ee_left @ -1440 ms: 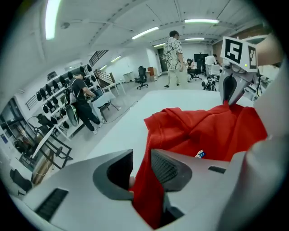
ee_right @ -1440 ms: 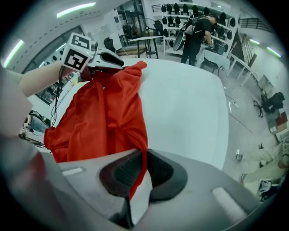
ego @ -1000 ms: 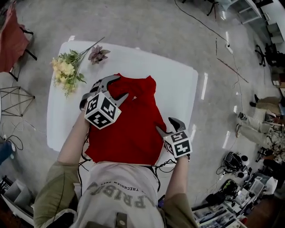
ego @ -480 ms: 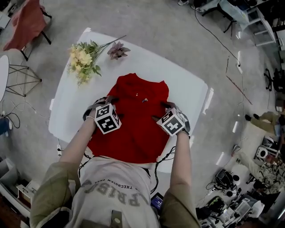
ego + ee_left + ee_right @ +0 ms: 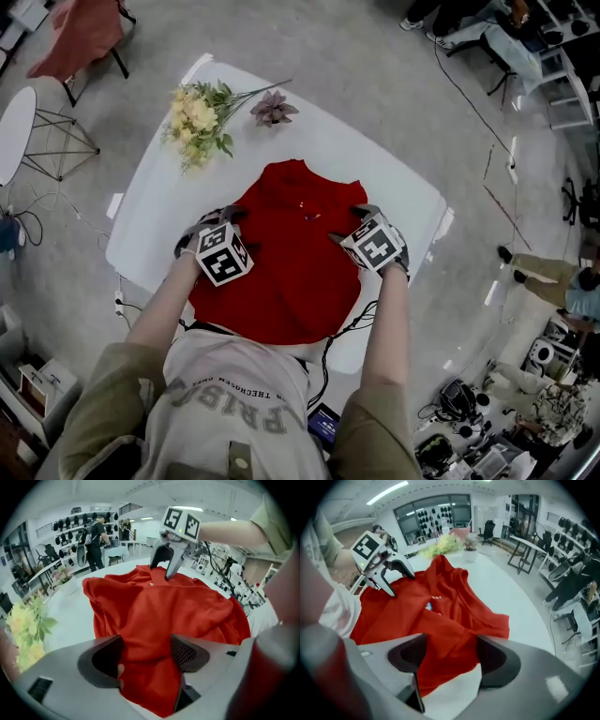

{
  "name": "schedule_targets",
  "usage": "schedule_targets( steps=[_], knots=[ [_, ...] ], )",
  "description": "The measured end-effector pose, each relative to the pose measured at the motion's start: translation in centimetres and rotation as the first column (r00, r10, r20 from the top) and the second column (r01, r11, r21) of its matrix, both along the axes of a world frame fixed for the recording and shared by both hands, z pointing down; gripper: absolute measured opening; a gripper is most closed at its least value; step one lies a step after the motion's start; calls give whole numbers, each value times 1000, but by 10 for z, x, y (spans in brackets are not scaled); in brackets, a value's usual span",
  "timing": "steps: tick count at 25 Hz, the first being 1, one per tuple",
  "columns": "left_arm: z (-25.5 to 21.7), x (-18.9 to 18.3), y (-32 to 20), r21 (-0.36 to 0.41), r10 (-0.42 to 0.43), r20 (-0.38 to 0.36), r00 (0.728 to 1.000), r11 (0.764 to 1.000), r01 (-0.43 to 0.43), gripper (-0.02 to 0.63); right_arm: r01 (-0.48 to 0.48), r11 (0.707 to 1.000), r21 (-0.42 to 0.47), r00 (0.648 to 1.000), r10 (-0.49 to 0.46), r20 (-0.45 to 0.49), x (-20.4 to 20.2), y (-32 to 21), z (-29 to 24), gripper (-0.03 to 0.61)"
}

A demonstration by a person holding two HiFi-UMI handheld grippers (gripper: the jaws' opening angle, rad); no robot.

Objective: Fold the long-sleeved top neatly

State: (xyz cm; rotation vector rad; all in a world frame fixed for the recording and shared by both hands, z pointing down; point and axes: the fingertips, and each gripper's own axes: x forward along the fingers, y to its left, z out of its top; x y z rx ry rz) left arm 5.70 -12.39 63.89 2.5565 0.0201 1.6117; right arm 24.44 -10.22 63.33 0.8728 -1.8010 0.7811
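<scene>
The red top point(image 5: 292, 267) lies flat on the white table point(image 5: 398, 178). The left gripper point(image 5: 146, 654) and the right gripper point(image 5: 449, 657) point down at its two sides. Both sets of jaws have just been opening and stand wide apart. Red cloth sits between each pair, not pinched yet. I think the step is grabbing the sides. Next, both jaws must close on the cloth together.
</scene>
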Motion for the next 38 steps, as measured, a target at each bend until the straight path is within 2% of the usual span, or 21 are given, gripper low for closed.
schedule_targets(
  steps=[4, 6, 7, 9, 12, 14, 16, 17, 20, 22, 29, 31, 33, 35, 38],
  knots=[
    [-2, 0, -4, -20, -60, -29, 998, 998, 59, 316, -43, 996, -75, 999, 44, 12, 17, 1, 10, 327],
    [-14, -1, -5, 7, -65, -55, 996, 998, 66, 316, -25, 998, -50, 1000, 26, 7, 11, -5, -6, 327],
    [-22, 0, -6, 18, -76, -81, 994, 997, 78, 316, -22, 1000, -5, 999, 22, 30, 3, -13, -20, 327],
    [-33, 1, -9, 20, -103, -131, 986, 994, 106, 316, -7, 992, 123, 993, -8, 120, -26, -36, -54, 327],
    [-24, -2, -8, 9, -101, -119, 988, 995, 102, 316, 117, 954, 276, 964, -176, 201, -94, -68, -82, 327],
    [-11, -4, -5, 13, -75, -80, 994, 997, 76, 316, 203, 929, 308, 932, -280, 229, -141, -82, -81, 327],
    [-3, -4, -3, 10, -61, -56, 997, 998, 62, 316, 252, 925, 285, 915, -324, 241, -171, -91, -65, 327],
    [-2, -4, -3, 2, -64, -53, 997, 998, 65, 316, 263, 929, 262, 919, -323, 225, -177, -95, -54, 327],
    [-1, -2, -5, -23, -93, -64, 994, 996, 92, 316, 233, 952, 200, 958, -260, 120, -157, -110, -17, 327],
    [-2, -2, -6, -35, -127, -84, 988, 992, 124, 316, 194, 965, 175, 973, -212, 92, -138, -117, 0, 327],
    [-7, -3, -10, -74, -191, -144, 971, 980, 182, 316, 66, 979, 190, 973, -106, 206, -133, -119, -12, 327],
    [-22, -8, -11, -87, -211, -184, 960, 976, 198, 316, -8, 967, 255, 967, -58, 247, -127, -103, -41, 327],
    [-43, -20, -13, -72, -219, -237, 946, 975, 208, 316, -95, 939, 330, 963, 3, 269, -112, -75, -74, 327],
    [-61, -46, -10, -52, -217, -268, 939, 976, 211, 316, -167, 910, 379, 965, 72, 253, -95, -31, -97, 327],
    [-76, -96, 5, -34, -212, -265, 941, 977, 210, 316, -264, 879, 397, 959, 196, 202, -77, 51, -113, 327]
  ],
)
